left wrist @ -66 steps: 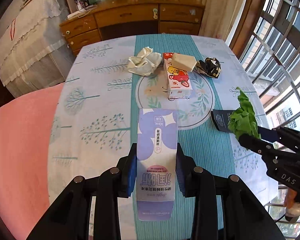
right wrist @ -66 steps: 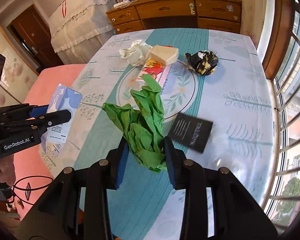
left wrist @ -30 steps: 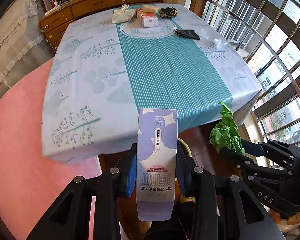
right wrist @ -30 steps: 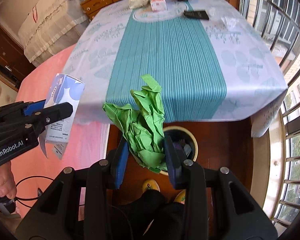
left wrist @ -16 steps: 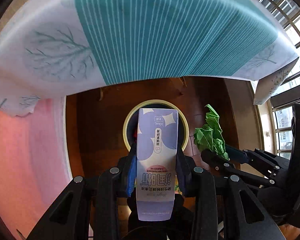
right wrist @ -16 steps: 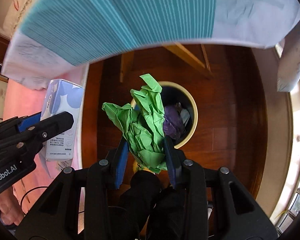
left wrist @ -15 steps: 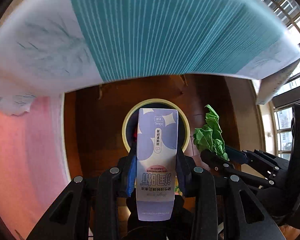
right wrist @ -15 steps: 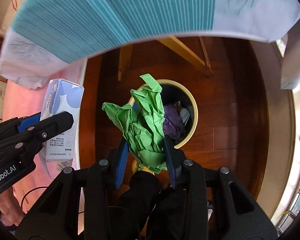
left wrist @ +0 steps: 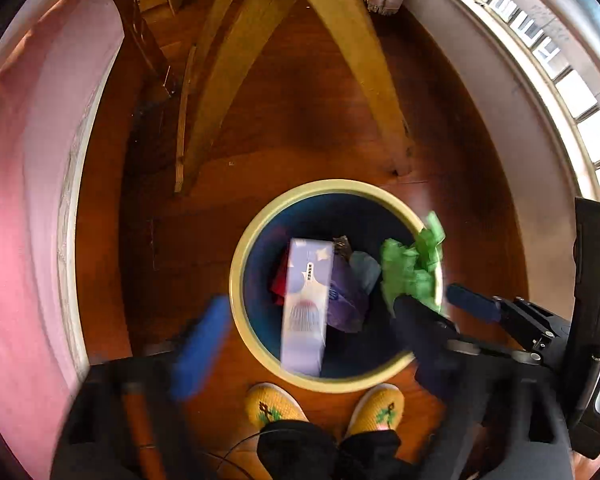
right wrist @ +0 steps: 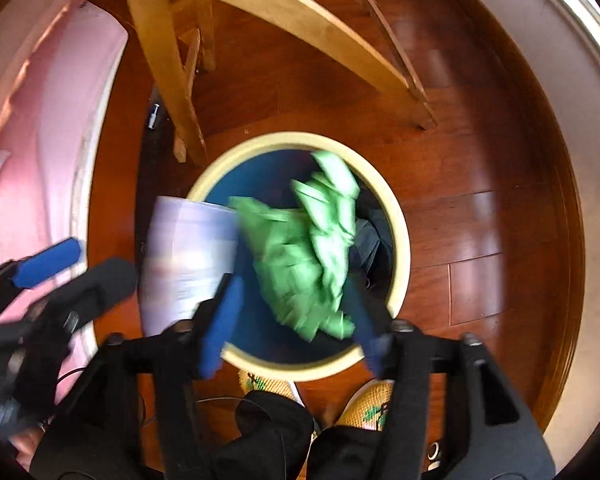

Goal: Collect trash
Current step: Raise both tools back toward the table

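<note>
Left wrist view looks down into the round bin (left wrist: pixel 236 288) on the wood floor, just in front of the person's yellow slippers (left wrist: pixel 274 404). The purple box (left wrist: pixel 304 304) is dropping into the bin, with other trash already at the bottom. The left gripper (left wrist: pixel 312 344) has just been opening, and its jaws now stand wide apart with nothing pressed between them. In the right wrist view, the green paper (right wrist: pixel 304 248) is falling loose over the bin, and the right gripper (right wrist: pixel 290 320) has also just been opening, so its blue pads (right wrist: pixel 220 320) no longer squeeze it. Half a second ago both jaws were clamped on these two things above the bin. So two pieces look done. No surface shows now, so I cannot tell how much trash is left.
</note>
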Demonstrator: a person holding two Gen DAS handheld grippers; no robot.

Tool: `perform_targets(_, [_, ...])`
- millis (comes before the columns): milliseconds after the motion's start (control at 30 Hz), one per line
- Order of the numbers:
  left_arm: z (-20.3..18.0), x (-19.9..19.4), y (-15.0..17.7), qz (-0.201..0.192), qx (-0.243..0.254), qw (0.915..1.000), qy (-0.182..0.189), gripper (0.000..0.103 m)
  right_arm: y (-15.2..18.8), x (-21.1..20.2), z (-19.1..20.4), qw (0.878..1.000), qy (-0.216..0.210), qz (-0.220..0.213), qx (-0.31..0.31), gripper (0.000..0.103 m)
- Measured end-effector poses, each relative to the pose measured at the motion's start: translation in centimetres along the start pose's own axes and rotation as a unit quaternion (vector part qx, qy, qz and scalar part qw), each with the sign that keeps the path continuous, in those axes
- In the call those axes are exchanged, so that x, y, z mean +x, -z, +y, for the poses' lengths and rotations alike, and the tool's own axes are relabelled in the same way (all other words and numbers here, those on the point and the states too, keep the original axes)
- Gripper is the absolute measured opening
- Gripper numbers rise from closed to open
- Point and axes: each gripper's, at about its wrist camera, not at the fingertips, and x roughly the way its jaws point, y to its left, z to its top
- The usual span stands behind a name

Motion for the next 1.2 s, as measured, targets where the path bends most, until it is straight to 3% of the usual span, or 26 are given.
perform_targets(300, [1.8,0.9,0.1,-0.005,-0.012,0.9997,-0.019,0.096,-0.3,1.2,-1.4,1.000,0.006,-0.007,0.022,0.066])
perform_targets(567, [2.5,-3.0,-0.4,-0.016,-0.023,0.9993,-0.026,0.095,-0.6,-3.3,-1.2,0.999,0.018,-0.009,0.042,0.066])
perform_targets(767, [1.9,-9.8,-0.7,-0.027,-0.021,0.9992,-0.024,0.095,-0.9,-10.2,0.5,0.999,0.013,-0.019,0.045,0.066])
perform_targets(1200, [1.4,-30.0,-2.4,-0.094,-0.026,0.9953,0.000,0.095,-2.7,-29.0,7.1,0.998,-0.004,-0.066,0.016,0.067])
